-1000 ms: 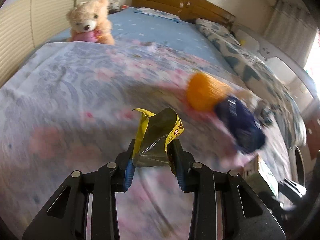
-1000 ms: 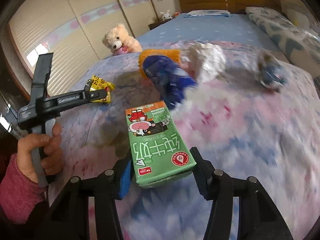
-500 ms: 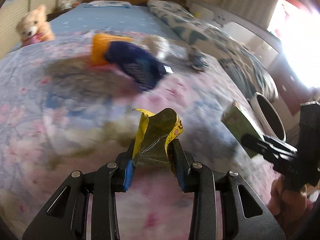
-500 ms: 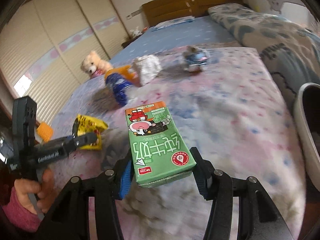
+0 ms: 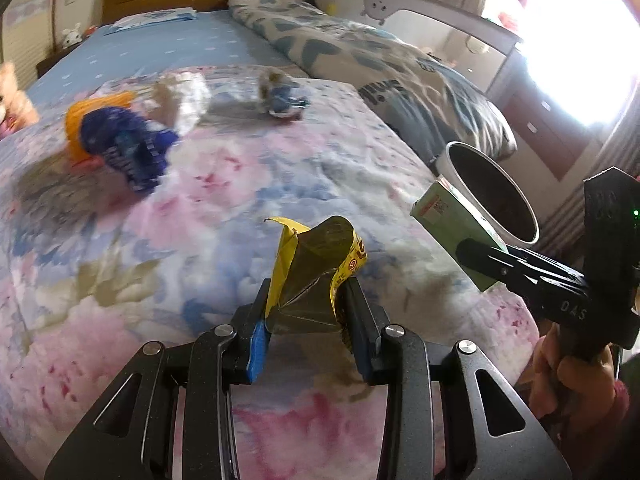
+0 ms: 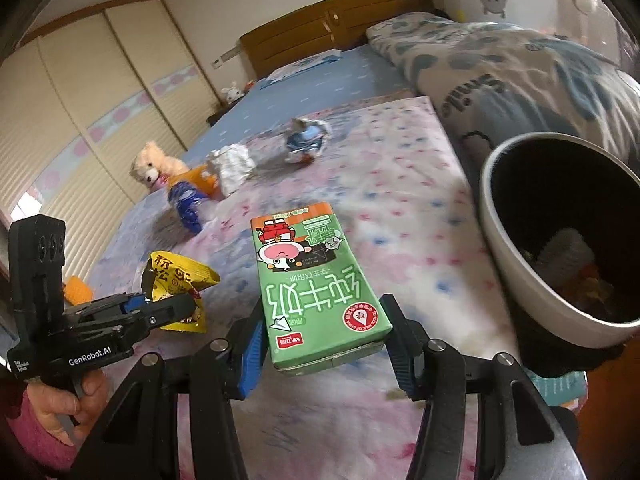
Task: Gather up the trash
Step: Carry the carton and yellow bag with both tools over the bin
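Moved: both views have swung right since a second ago; bin now in sight of both cameras, teddy pushed to the left edge.
Left gripper (image 5: pixel 306 312): clamped on yellow wrapper (image 5: pixel 316 276), crumpled, sticking up between the fingers, held above the bedspread.
Right gripper (image 6: pixel 326 344): closed on green milk carton (image 6: pixel 316 288), flat face up, held just beside the bin rim; in the left view the carton (image 5: pixel 452 220) sits in front of the bin.
Bin (image 6: pixel 504 240): white, dark inside, some trash at the bottom, stands off the bed's right edge.
Still on bed: blue wrapper (image 5: pixel 128 148) against an orange item (image 5: pixel 94 110), white crumpled paper (image 6: pixel 234 164) next to them, small blue-white wad (image 6: pixel 306 140) farther along, well apart from both grippers.
Surface: floral bedspread (image 5: pixel 240 168), pink and blue, over a blue sheet (image 5: pixel 160 48).
Room: wooden headboard (image 6: pixel 336 20), patterned duvet (image 6: pixel 500 64) on the right, teddy bear (image 6: pixel 154 162) at left, sliding wardrobe doors (image 6: pixel 80 92), bright window (image 5: pixel 580 40).
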`<state>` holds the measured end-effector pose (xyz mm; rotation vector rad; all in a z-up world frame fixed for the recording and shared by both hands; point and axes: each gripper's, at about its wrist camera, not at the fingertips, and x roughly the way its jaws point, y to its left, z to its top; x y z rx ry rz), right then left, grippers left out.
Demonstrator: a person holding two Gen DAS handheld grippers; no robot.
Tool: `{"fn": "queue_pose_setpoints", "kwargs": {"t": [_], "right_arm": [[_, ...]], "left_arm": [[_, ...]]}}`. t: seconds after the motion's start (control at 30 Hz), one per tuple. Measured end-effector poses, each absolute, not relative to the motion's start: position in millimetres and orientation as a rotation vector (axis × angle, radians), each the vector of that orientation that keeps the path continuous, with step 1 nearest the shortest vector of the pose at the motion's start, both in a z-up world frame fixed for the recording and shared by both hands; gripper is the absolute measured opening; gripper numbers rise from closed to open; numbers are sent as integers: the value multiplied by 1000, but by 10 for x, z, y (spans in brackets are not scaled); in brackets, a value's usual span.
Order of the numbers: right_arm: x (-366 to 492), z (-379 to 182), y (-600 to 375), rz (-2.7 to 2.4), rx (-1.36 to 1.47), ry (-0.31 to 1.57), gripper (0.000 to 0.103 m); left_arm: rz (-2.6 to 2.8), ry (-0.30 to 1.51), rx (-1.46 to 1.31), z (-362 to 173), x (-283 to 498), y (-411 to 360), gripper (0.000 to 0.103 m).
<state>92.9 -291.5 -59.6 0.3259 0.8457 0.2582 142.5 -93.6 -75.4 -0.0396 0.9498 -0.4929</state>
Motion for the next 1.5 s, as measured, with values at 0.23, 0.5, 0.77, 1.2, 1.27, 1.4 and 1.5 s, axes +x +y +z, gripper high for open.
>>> {"fn": "queue_pose_setpoints", "kwargs": {"t": [0.23, 0.5, 0.77, 1.2, 1.27, 1.4, 1.5], "right_arm": [[826, -574, -3161, 211, 353, 828, 53], [716, -508, -3428, 161, 371, 803, 53], [635, -478, -3745, 96, 392, 789, 53], [535, -447, -4271, -7, 426, 767, 53], [526, -448, -4347, -21, 433, 764, 53], [538, -452, -4468, -41, 438, 763, 53], [556, -463, -4565, -51, 444, 766, 53]], "left_arm": [[-537, 953, -8, -727, 1416, -1194, 33], [-597, 948, 35, -682, 1396, -1528, 33], [-653, 944, 78, -635, 1404, -1864, 33], [-751, 918, 144, -484, 1420, -2525, 33], [-762, 916, 152, -469, 1434, -2612, 33], [-780, 916, 175, -466, 1479, -2831, 33], [-789, 918, 181, -472, 1515, -2936, 33]]}}
